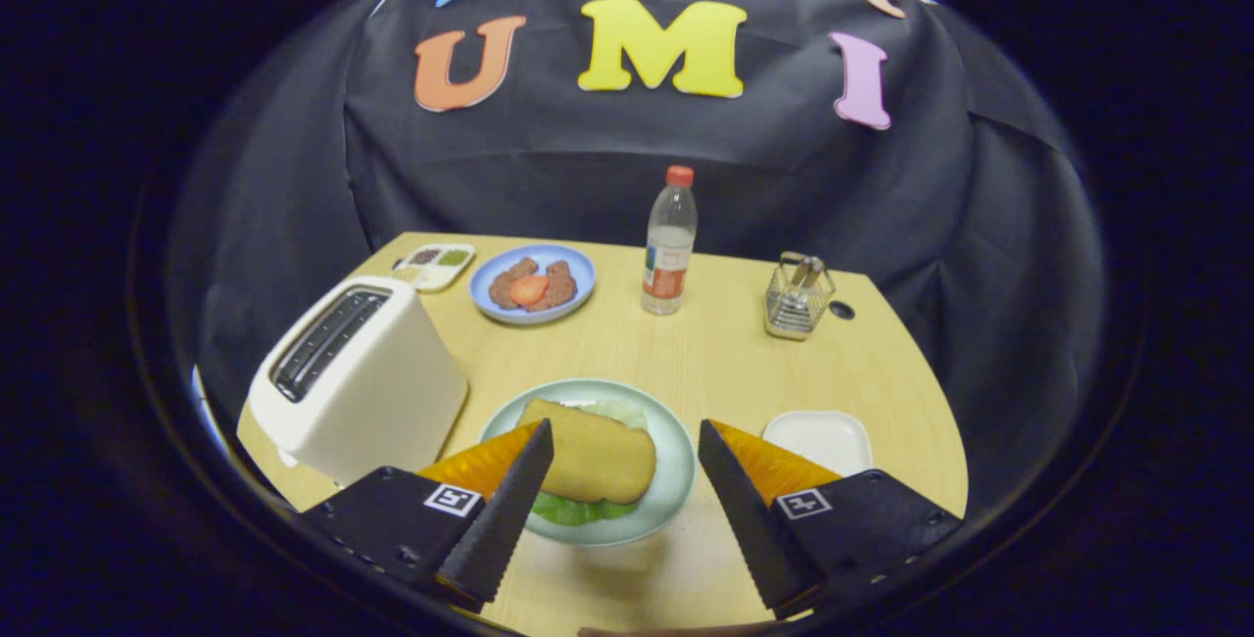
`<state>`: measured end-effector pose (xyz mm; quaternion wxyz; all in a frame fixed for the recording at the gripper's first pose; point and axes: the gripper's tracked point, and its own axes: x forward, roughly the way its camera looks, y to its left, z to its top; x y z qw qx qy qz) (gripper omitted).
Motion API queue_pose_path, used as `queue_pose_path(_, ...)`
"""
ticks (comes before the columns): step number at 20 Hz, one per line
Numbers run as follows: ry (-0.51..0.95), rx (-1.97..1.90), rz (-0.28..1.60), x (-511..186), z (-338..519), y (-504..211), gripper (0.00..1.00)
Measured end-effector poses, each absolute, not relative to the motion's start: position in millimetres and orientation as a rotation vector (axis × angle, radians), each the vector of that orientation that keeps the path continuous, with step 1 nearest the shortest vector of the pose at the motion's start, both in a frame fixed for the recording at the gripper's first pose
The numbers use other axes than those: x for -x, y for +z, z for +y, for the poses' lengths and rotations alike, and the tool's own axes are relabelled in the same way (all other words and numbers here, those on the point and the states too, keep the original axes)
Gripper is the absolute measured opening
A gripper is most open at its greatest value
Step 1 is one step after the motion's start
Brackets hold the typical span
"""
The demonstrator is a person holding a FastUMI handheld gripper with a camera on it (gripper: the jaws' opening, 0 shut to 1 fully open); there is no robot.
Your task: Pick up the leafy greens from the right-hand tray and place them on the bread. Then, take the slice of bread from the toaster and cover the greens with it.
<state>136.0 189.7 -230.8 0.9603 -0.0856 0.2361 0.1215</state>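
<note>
A: Quickly, gripper (625, 436)?
B: Fingers spread wide, holding nothing, saw-toothed inner edges.
A: Greens?
B: Ruffled leafy greens (573, 510) mostly hidden under the smooth bread slice (598, 459), on the round plate (676, 490) between the fingers.
A: Toaster?
B: Boxy toaster (362, 377) beside the left finger; slots too dark to see inside.

Bare wooden tabletop (705, 363) lies behind the pale green plate (676, 480), up to a clear plastic bottle (670, 243) and wire metal basket (796, 299). A white toaster (358, 377) crowds the plate's left; the gripper (624, 441) hangs spread, empty, over it.
</note>
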Motion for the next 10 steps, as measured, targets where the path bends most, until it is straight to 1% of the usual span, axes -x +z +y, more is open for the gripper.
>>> queue_pose_path(5, 0.287, 0.131, 0.276, -75.2, 155.4, -144.4, 0.95)
queue_pose_path(8, 0.329, 0.104, 0.212, -32.5, 144.6, -113.6, 0.96)
queue_pose_path(10, 0.322, 0.099, 0.15, -13.9, 132.3, -87.1, 0.95)
